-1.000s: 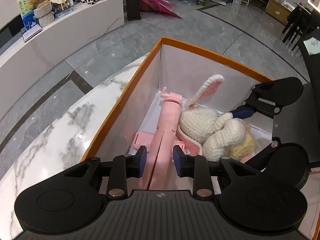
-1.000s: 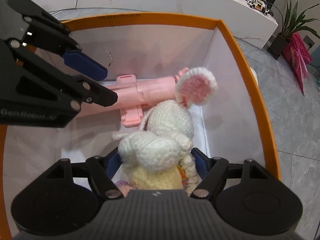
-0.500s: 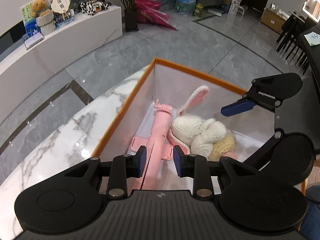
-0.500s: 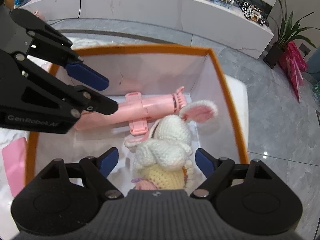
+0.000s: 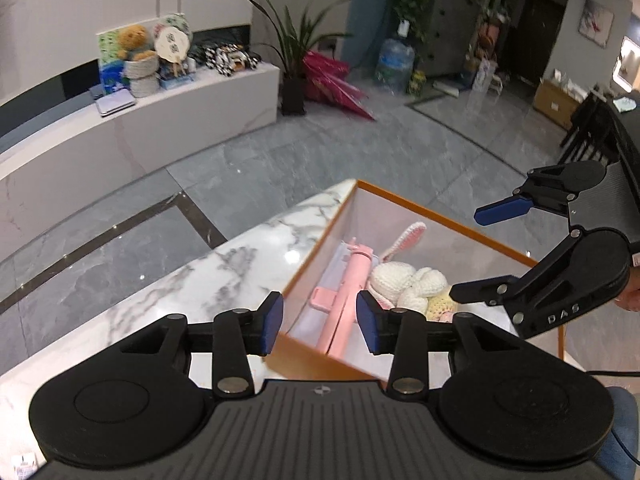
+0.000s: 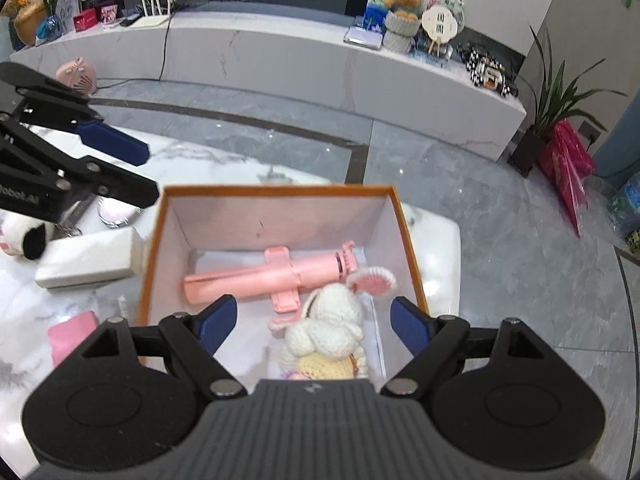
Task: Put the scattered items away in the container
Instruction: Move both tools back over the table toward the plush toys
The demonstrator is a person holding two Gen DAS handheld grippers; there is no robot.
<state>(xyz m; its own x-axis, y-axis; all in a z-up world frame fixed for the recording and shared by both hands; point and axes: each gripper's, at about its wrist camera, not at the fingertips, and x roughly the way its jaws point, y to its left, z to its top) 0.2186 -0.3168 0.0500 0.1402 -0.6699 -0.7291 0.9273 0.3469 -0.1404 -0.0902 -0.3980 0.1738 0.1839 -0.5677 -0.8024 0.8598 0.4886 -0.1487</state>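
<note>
- The orange-rimmed box (image 6: pixel 408 240) sits on the marble table (image 5: pixel 168 280); the pink selfie stick (image 6: pixel 260 276) lies across its far floor, with the crocheted bunny (image 6: pixel 336 320) just right of and nearer than it.
- Left gripper (image 5: pixel 320 316) hangs above the box's near edge, jaws opening, nothing between them.
- Right gripper (image 6: pixel 314 320) hangs over the bunny, jaws spread wide and empty.

Both hand-held grippers rose out of the orange box (image 6: pixel 276 190) and ended above its rim. The left hand-held gripper (image 5: pixel 320 322) had been closed tight around the pink selfie stick (image 6: pixel 264 278); its jaws were opening, and the stick lay free on the box floor. The right hand-held gripper (image 6: pixel 314 326) widened slightly and lifted clear of the crocheted bunny (image 6: pixel 334 322), which lay beside the stick.
</note>
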